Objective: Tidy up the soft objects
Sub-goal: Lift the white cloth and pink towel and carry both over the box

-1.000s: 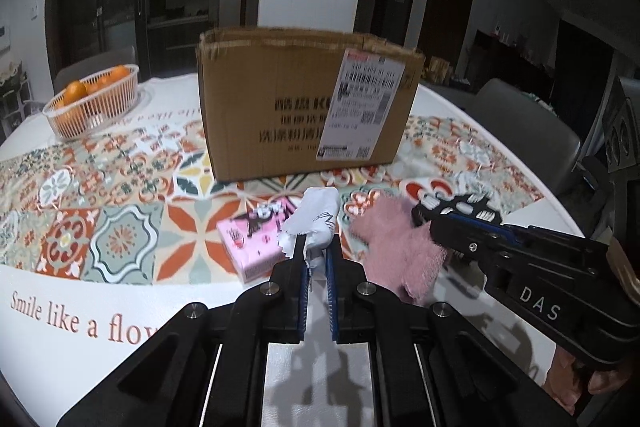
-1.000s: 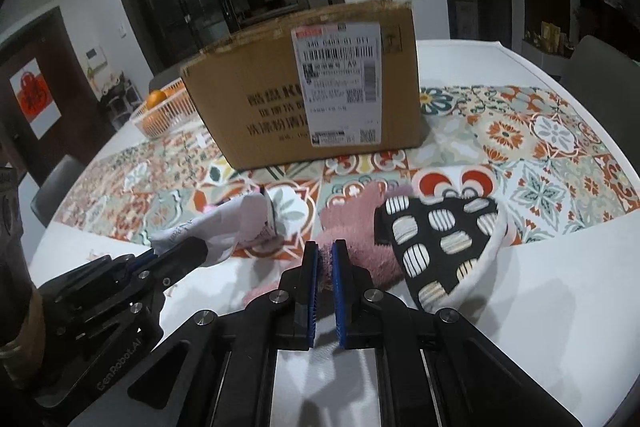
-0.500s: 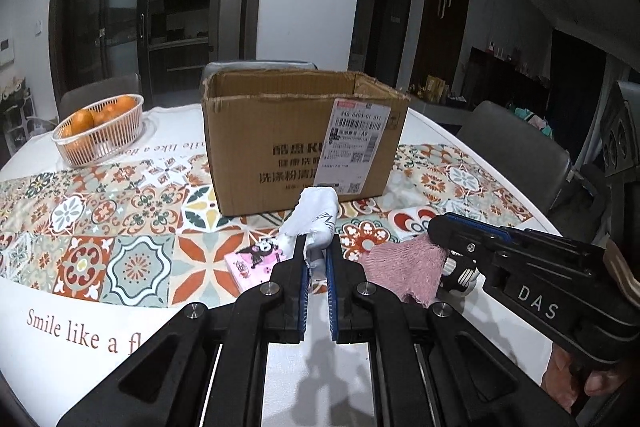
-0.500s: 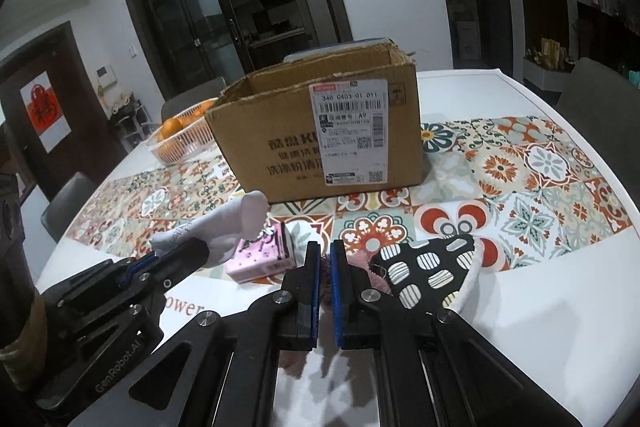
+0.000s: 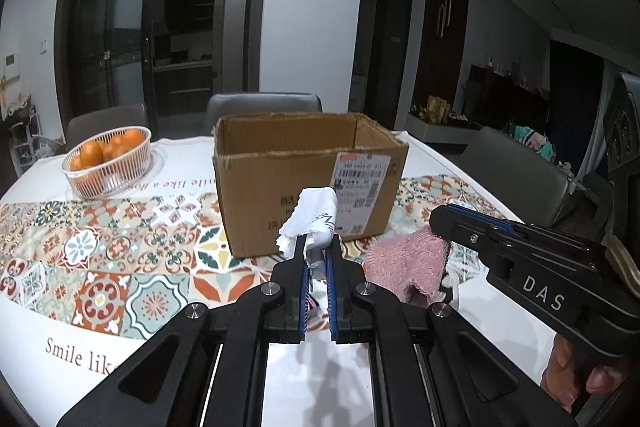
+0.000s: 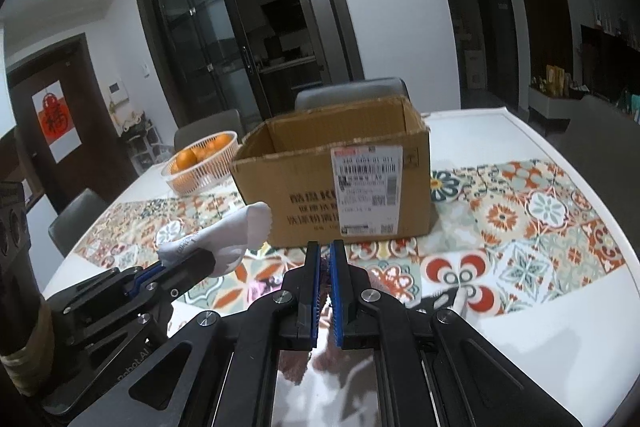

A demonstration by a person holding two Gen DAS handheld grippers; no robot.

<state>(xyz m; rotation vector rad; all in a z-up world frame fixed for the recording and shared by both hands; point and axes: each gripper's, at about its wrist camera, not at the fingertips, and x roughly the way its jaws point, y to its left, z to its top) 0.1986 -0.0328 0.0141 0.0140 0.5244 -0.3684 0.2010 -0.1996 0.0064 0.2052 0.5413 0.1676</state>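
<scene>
Two grippers are hovering over a table (image 5: 48, 311) covered by a patterned cloth printed with "Smile like". An open cardboard box (image 5: 304, 183) is standing in the middle, its shipping label facing the cameras, the print too small to read; no contents are showing inside. Behind it on the left, a white basket (image 5: 108, 167) is holding oranges. The left gripper (image 5: 316, 259) is clenching a white sock (image 5: 310, 223) in nearly closed jaws, lifted in front of the box. The right gripper (image 6: 325, 259), marked "DAS", is pinching a pink sock (image 5: 408, 263) between nearly closed jaws, raised just right of the white one.
</scene>
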